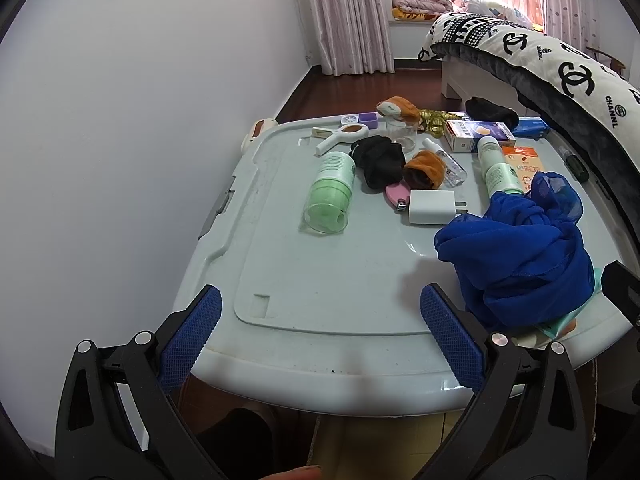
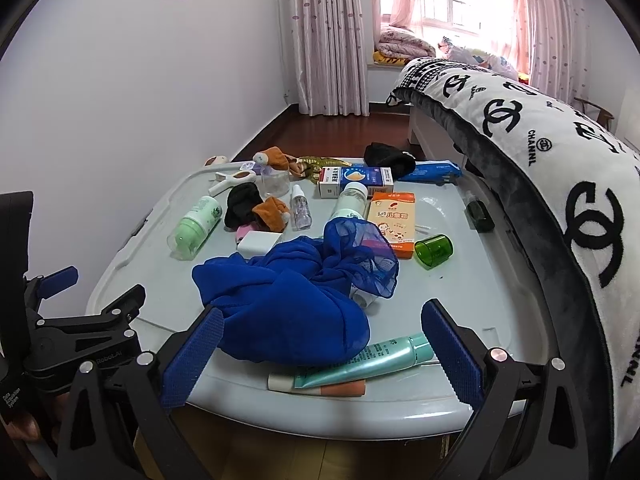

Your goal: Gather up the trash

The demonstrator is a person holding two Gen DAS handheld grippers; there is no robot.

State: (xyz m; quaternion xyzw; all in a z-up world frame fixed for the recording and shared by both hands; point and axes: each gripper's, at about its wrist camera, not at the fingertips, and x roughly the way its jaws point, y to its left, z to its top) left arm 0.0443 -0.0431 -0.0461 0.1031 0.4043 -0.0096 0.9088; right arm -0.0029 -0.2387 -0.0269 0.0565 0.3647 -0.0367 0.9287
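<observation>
A pale grey plastic lid serves as a table and is littered. A crumpled blue cloth lies at its near right. A green bottle lies at the left. A white charger, black socks, an orange box, a green cap and a teal tube lie about. My left gripper is open and empty over the near edge. My right gripper is open and empty, with the cloth and tube between its fingers.
A bed with a black-and-white logo blanket runs along the right side. A white wall is at the left. Pink curtains and a window are at the back. The left gripper shows in the right wrist view.
</observation>
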